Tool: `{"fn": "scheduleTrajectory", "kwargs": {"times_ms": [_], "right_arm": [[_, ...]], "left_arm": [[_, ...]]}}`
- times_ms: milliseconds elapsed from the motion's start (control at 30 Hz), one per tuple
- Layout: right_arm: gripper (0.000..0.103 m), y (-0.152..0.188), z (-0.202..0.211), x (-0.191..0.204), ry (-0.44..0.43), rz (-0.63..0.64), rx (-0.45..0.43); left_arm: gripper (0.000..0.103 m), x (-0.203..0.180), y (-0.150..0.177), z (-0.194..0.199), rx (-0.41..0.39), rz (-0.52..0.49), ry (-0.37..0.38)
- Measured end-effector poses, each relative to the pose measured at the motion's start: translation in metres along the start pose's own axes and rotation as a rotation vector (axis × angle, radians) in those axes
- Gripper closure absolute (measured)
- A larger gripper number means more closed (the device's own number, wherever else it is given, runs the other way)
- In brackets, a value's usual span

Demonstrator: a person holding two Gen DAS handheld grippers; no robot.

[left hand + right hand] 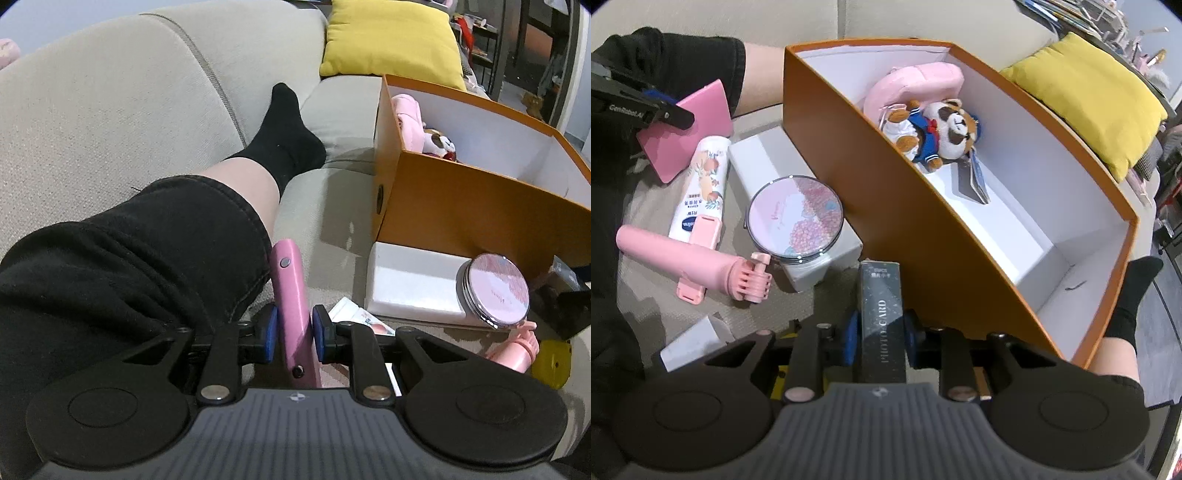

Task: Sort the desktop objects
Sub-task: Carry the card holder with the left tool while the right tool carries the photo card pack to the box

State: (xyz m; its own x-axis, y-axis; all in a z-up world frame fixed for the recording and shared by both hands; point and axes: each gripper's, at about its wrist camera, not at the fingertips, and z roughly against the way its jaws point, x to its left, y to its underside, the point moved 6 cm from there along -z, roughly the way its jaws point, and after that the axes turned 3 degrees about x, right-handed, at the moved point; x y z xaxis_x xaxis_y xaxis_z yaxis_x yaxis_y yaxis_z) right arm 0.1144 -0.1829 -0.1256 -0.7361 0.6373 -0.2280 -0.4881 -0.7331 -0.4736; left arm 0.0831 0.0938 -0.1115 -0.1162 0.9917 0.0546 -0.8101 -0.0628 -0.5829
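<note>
Left gripper (294, 334): blue pads clenched on a flat pink case (293, 314) held edge-on, which rises between the fingers beside the person's knee; from the right wrist view the same case (701, 110) appears as a broad pink slab held above the sofa seat, left of the box. Right gripper (881, 328): pads clenched on a dark, upright photo card box (881, 314) (label reads "PHOTO CARD"), held just in front of the near wall of the orange storage box (871, 177).

Surroundings: the open orange storage box, white inside, rests on a beige sofa (110, 110) and already contains a pink pouch (916, 83) and a plush red panda in a sailor suit (934, 133), both at the far end; the near end is bare. Outside it, on the seat, lie a round mirror compact (795, 219) resting on a white box (764, 162), a printed cream tube (703, 184), a pink handheld stick with a clamp head (690, 260), and some paper. A yellow cushion (1089, 96) lies beyond the box.

Step in hand, as judged: both grippers carry items bound for the box; neither is yet over its opening. The next move calls for lifting the photo card box over the near orange wall and releasing it on the bare white floor, then bringing the pink case across, clear of the compact and tube. Several items remain unsorted.
</note>
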Motion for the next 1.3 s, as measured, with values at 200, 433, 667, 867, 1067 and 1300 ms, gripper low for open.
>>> {"fn": "scheduleTrajectory", "kwargs": {"times_ms": [200,433,667,867,1067,1300], "right_arm": [[0.077,0.0,0.028,-0.004,0.033,-0.03,-0.062],[0.078,-0.019,0.079,-0.012,-0.004,-0.079,-0.18],[0.078,-0.053,0.114,-0.025,-0.037,-0.15,-0.309],[0.078,-0.078,0.116,-0.049,0.001,-0.232,-0.366],[0.078,-0.091,0.089,-0.078,0.006,-0.349,-0.322],[0.079,-0.094,0.045,-0.11,-0.043,-0.536,-0.215]], "left_arm": [[0.084,0.002,-0.002,0.014,-0.041,0.021,0.009],[0.084,-0.003,-0.025,0.067,-0.165,0.008,0.08],[0.084,-0.025,-0.065,0.108,-0.269,-0.055,0.197],[0.084,-0.061,-0.105,0.113,-0.334,-0.141,0.264],[0.084,-0.09,-0.135,0.089,-0.314,-0.163,0.347],[0.084,-0.103,-0.154,0.045,-0.231,-0.148,0.446]]}}
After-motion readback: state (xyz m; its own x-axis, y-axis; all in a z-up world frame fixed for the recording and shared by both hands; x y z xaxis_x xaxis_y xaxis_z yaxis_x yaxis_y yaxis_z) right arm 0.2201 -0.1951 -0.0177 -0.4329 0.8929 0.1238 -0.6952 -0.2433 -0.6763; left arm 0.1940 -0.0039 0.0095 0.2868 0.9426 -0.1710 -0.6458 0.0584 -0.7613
